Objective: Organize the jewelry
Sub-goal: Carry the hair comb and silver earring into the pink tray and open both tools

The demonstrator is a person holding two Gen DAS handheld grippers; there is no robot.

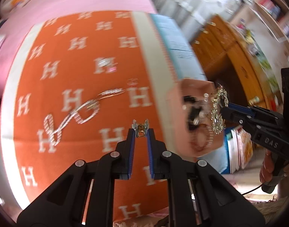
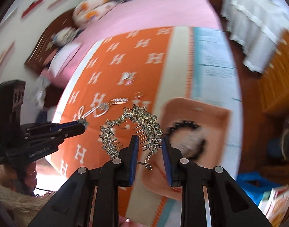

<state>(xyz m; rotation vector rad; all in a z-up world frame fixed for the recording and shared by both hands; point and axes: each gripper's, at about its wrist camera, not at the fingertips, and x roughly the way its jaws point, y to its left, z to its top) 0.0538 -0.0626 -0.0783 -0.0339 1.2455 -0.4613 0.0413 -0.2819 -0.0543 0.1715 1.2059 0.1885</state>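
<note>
So both hands are carrying stuff right now. The left gripper (image 1: 141, 127) is pinching a tiny gold and silver clip (image 1: 140, 129) right at its tips, jaws nearly shut on it, hanging over the orange blanket (image 1: 68, 79). The right gripper (image 2: 149, 143) is gripping a big rhinestone leaf-shaped hair comb (image 2: 133, 128), jaws only a bit apart with the comb's lower edge wedged between them, and it's sitting over the near edge of the peach tray (image 2: 216, 117). Progress-wise I'd call it maybe halfway: the tray is already holding a few pieces, including a dark beaded band (image 2: 184, 126) and a bracelet-looking ring, though the blur is making them hard to name. Still lying on the blanket are a sparkly silver headband or chain (image 1: 72, 117), a thin silver pin (image 1: 111, 91), a small clear piece beside it, and a little silver-and-pink cluster (image 1: 106, 64) further back. So two pieces need dropping in, then about four more.
</note>
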